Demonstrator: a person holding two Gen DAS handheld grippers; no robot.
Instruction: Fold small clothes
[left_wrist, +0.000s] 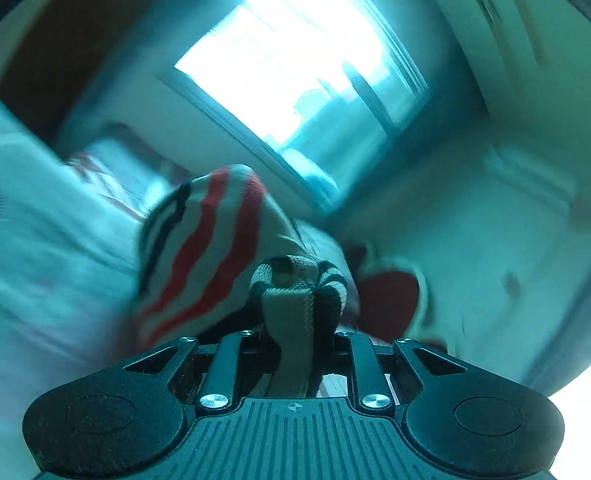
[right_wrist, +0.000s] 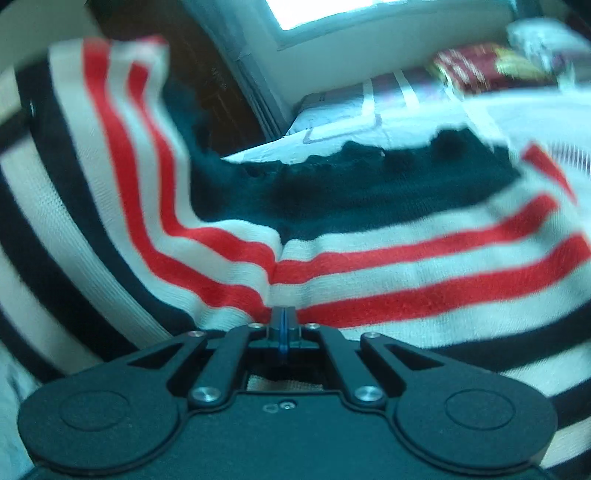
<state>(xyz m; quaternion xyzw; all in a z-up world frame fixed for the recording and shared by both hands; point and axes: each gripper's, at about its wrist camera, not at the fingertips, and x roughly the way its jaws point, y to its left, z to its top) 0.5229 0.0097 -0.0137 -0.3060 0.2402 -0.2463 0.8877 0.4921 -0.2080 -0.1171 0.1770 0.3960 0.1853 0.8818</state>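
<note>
1. One left gripper, clamped on a bunched fold of the striped knit garment, holds it lifted above the white bed.
2. One garment only; no finished fold shows, so most of the folding looks undone.
3. One right gripper, fingers together, pinches the same garment's striped edge, the cloth draped just ahead.

A bright window sits in a pale wall. Below the window lies a bed with white bedding; farther from the window, a red package rests on it.
</note>
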